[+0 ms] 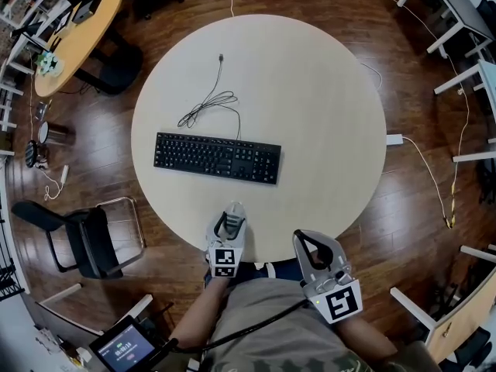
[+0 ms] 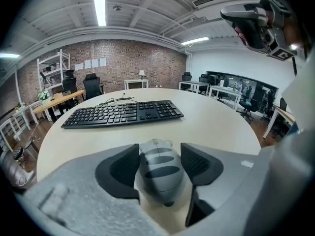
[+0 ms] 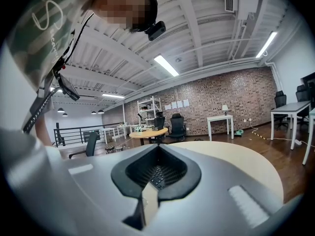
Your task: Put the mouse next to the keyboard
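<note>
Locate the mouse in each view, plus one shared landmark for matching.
Head view: mouse at the table's near edge, between the left gripper's jaws.
Left gripper view: bottom centre, between the jaws.
Right gripper view: not in it.
Shared landmark: the black keyboard, centre of the head view, mid-frame in the left gripper view, a few keys past the jaws in the right gripper view.

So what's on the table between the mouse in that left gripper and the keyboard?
Nothing: only bare table lies between the mouse, held in the left gripper, and the keyboard. The left gripper view and the head view both show that.
</note>
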